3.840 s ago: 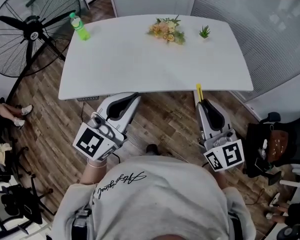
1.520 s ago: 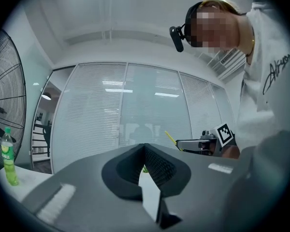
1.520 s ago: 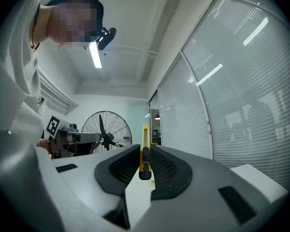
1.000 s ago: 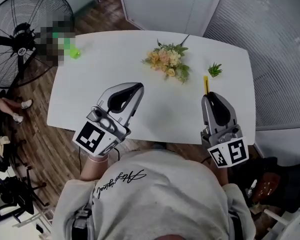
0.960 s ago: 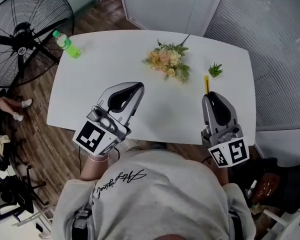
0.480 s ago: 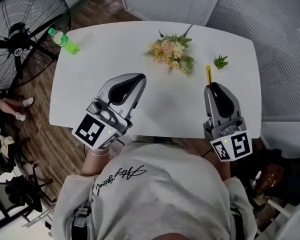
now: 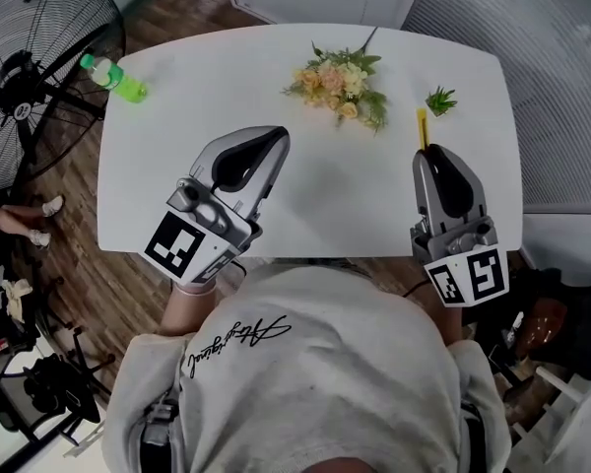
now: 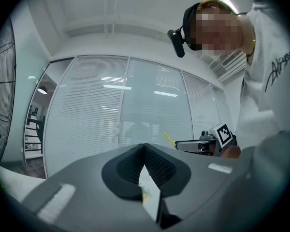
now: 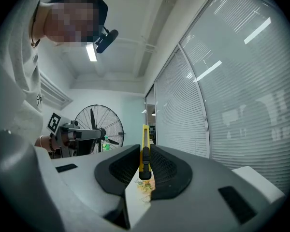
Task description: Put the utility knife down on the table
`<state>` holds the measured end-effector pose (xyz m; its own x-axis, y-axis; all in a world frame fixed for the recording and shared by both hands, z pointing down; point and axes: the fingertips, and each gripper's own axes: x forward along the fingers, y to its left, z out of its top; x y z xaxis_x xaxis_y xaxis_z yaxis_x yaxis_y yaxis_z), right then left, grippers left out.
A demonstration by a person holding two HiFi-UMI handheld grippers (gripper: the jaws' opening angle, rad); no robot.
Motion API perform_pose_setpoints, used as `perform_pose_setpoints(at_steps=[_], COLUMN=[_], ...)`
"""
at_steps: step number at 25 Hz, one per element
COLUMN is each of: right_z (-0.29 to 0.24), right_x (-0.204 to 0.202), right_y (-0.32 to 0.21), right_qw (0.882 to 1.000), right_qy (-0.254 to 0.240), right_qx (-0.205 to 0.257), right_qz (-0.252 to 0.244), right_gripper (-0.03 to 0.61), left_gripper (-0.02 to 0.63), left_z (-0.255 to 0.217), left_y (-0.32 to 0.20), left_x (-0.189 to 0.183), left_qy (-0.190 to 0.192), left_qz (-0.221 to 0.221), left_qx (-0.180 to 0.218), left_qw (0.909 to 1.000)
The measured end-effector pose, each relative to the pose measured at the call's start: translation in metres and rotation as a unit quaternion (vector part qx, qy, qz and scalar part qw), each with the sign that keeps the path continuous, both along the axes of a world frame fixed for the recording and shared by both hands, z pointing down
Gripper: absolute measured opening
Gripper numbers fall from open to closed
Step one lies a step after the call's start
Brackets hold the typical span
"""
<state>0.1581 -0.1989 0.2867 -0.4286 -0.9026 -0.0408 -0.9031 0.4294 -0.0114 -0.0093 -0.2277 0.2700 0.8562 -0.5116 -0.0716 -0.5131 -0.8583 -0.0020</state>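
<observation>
R gripper view is showing the R gripper (image 9: 145, 149) w/ fingers (image 9: 119, 172) part-open, clamping the yellow knife (image 9: 144, 137), its end sticking past the tips; head view is only catching that yellow end over the worktop (image 7: 177, 175), near the plant (image 7: 440, 100). L gripper (image 7: 274, 138) is hovering over the worktop, fingers pressing together, empty. Flowers (image 7: 340, 72), bottle (image 7: 113, 77) & fan (image 7: 30, 77) are sitting clear of both.

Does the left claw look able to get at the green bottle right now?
Probably yes. Only bare table lies between the left claw and the green bottle. Its jaws are together, so they'd need opening.
</observation>
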Motion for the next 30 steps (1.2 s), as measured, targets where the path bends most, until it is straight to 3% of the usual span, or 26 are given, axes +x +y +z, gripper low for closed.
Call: perform_pose_setpoints(at_steps=[30], right_z=[0.073], right_x=[-0.015], right_y=[-0.029], right_qw=[0.995], right_qy=[0.037], right_qx=[-0.088], right_qz=[0.012], right_gripper=[0.066], left_gripper=[0.000], left_z=[0.005], left_y=[-0.010], left_x=[-0.010], left_qy=[0.010], left_qz=[0.010], left_qx=[-0.004], left_qw=[0.9999])
